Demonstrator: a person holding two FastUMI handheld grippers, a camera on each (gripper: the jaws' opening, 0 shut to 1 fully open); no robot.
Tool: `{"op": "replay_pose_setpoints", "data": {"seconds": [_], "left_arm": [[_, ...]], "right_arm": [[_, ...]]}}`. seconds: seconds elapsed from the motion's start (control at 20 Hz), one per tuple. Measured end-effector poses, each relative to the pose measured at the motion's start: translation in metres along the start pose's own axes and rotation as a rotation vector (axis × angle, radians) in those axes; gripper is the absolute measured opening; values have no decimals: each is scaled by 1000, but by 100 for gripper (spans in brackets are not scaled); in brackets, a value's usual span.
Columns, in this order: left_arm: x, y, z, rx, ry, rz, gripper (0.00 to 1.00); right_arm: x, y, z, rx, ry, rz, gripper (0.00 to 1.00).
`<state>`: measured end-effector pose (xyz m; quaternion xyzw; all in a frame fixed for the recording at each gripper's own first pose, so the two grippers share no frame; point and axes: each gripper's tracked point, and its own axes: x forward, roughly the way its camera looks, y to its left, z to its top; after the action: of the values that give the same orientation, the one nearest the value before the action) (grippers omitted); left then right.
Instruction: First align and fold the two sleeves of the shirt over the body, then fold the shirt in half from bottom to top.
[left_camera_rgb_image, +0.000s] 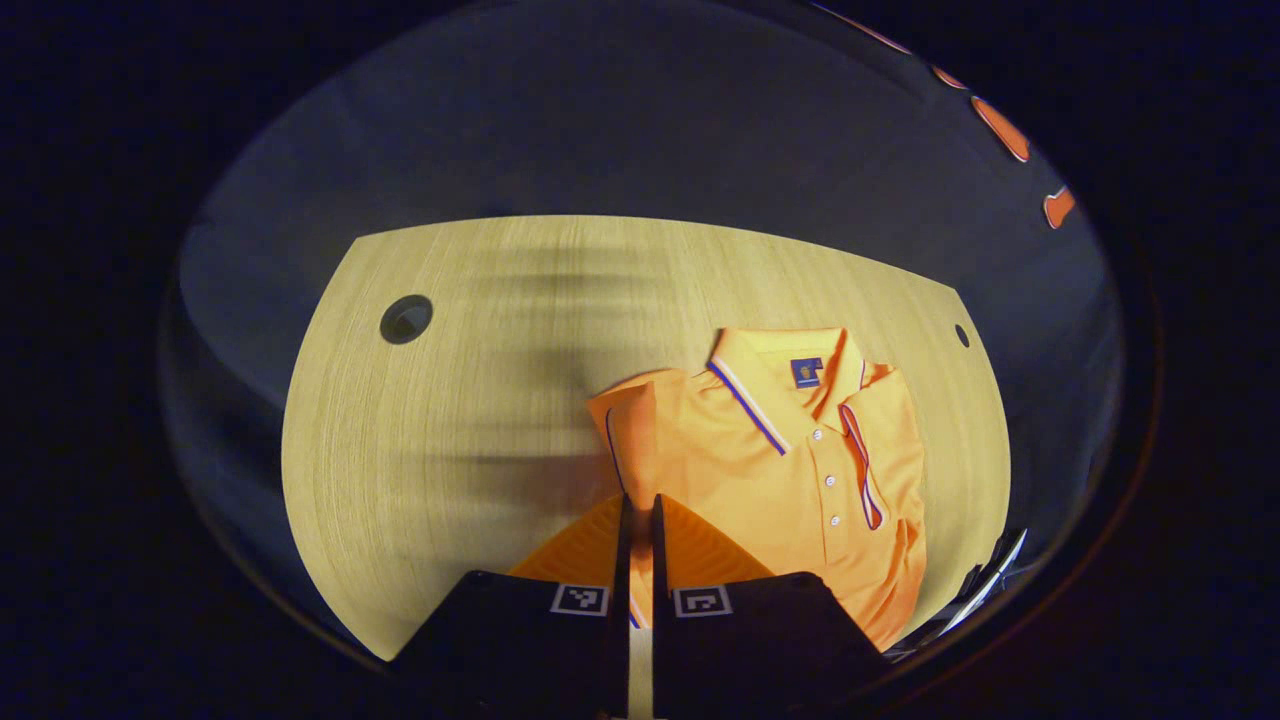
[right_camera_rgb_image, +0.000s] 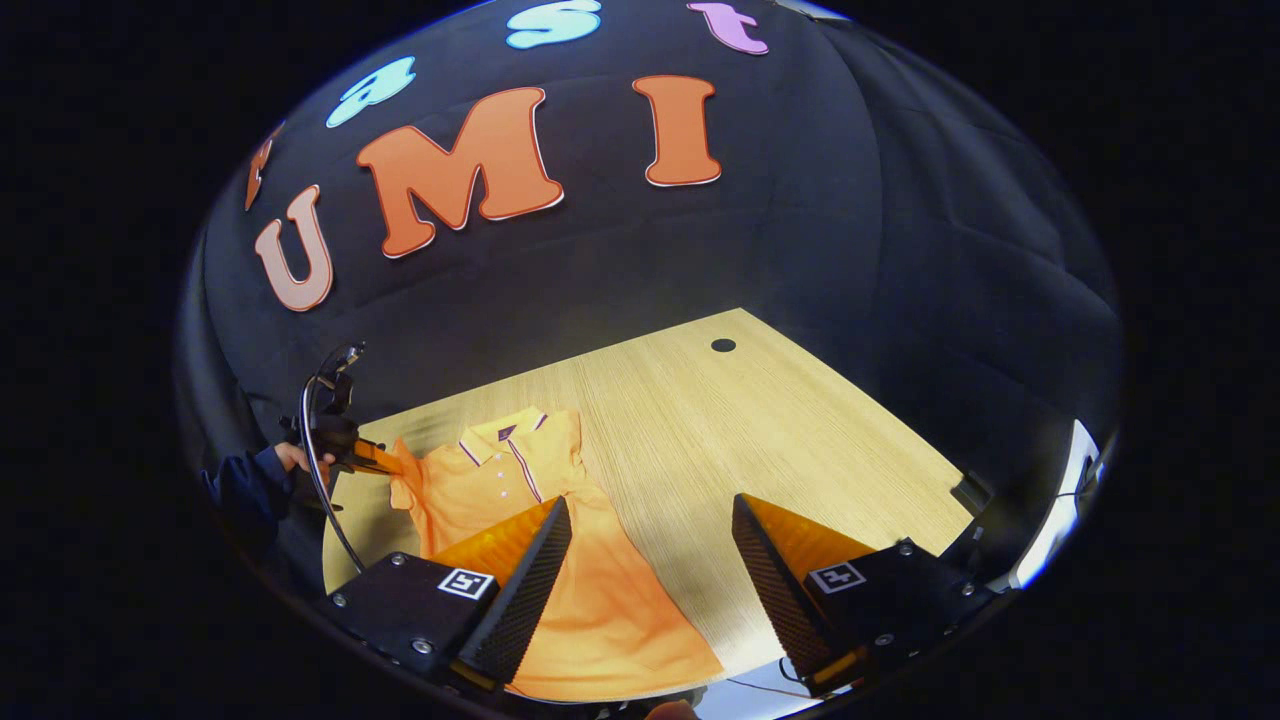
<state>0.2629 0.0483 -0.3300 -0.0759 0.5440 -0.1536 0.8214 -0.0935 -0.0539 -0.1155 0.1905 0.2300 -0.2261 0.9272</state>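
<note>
In the left gripper view, the left gripper has its 2 fingers drawn nearly together, clamped on a strip of orange fabric, which looks to be the sleeve of the shirt. The shirt lies face up on the tabletop, collar toward the far edge and button placket running down the middle. The sleeve on this side is lifted and partly turned over the body, so my reading is that the first step, the sleeve fold, is in hand on this side. A wide bare stretch of tabletop opens beyond the sleeve, broken only by a round cable hole; the far side of the shirt sits near the tabletop's edge, so there is less room there.

In the right gripper view, the right gripper hovers with its fingers wide apart, holding nothing, above the lower body of the shirt. Farther off, the left gripper pinches the sleeve, with a hand behind it. The hem reaches close to the near tabletop edge, while open tabletop spreads beyond the shirt toward a small hole.

The next move likely calls for laying the held sleeve flat across the chest, edge aligned with the side seam, then taking the other sleeve. The bottom-to-top fold is not yet begun.
</note>
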Motion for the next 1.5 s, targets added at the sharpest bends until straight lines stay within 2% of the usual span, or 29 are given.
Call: {"op": "replay_pose_setpoints", "data": {"seconds": [0.3, 0.4, 0.5, 0.55, 0.6, 0.65, 0.8, 0.85, 0.9, 1.1, 1.25, 1.4, 1.5], "left_arm": [[22, -42, 4, 62, 22, -44, 12], [25, -62, 4, 60, 23, -100, 15], [18, -86, -2, 45, 33, -196, 16], [13, -95, -3, 42, 27, -231, 22], [8, -99, -5, 51, 16, -250, 39], [0, -99, -6, 66, -4, -252, 50], [-23, -97, -15, 123, -63, -222, 86], [-32, -97, -18, 136, -89, -208, 87], [-43, -95, -19, 147, -119, -188, 94], [-95, -95, -30, 166, -277, -108, 96], [-134, -92, -41, 144, -387, -42, 96], [-180, -95, -45, 128, -545, 2, 96], [-205, -87, -49, 133, -632, 77, 97]], "right_arm": [[-14, -4, -5, 4, 5, -35, 99], [-11, -11, -6, 14, 6, -41, 99], [-16, -9, -11, 13, 10, -39, 99], [-18, -8, -12, 9, 10, -35, 99], [-17, -6, -12, 5, 11, -24, 99], [-15, -5, -11, 3, 12, -16, 99], [-7, 6, -3, -22, -4, 35, 99], [-4, 8, -1, -40, -9, 50, 99], [-1, 10, 3, -64, -19, 63, 99], [4, 19, 22, -163, -93, 111, 99], [7, 31, 33, -212, -158, 171, 99], [5, 40, 44, -267, -233, 221, 98], [5, 44, 43, -297, -255, 249, 99]]}}
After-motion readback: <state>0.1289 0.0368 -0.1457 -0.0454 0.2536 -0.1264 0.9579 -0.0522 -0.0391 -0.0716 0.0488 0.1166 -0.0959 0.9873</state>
